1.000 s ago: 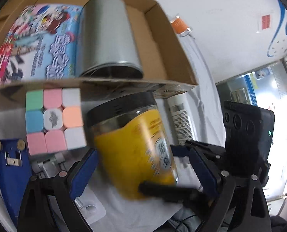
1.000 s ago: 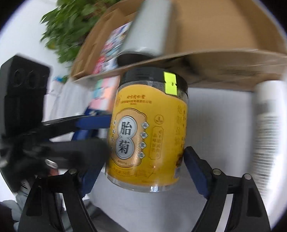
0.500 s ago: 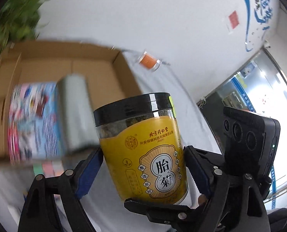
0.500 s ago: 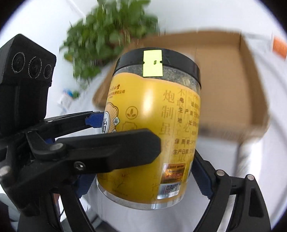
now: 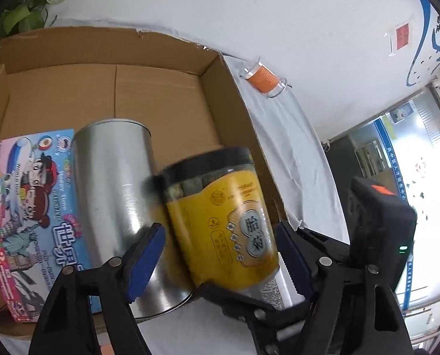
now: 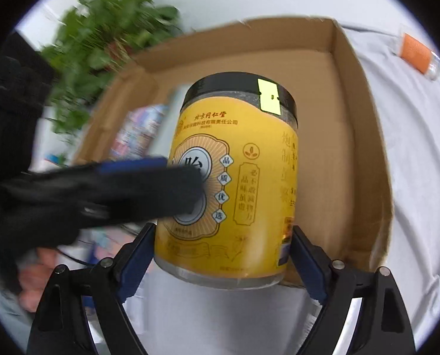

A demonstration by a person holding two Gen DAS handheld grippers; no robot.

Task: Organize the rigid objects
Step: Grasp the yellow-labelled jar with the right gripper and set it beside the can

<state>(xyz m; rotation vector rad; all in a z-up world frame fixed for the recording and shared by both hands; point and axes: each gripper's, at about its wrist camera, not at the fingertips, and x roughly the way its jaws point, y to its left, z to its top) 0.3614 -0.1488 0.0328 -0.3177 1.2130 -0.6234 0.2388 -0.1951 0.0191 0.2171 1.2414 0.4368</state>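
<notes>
One silver tin (image 5: 113, 207) crowds yellow jar (image 6: 234, 183).

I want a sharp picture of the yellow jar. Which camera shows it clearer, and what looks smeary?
Right wrist view: jar is sharp, but the plant and left gripper are smeared. Left wrist view: jar is blurred, while the tin and box are crisp.

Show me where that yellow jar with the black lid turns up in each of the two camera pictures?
Left wrist view: the yellow jar is low and centre, tilted, blurred, beside the silver tin.
Right wrist view: the jar fills the centre, upright, between the right tool's blue pads.
Shared landmark: the orange-labelled spool on the white cloth, right of the cardboard box.
</notes>
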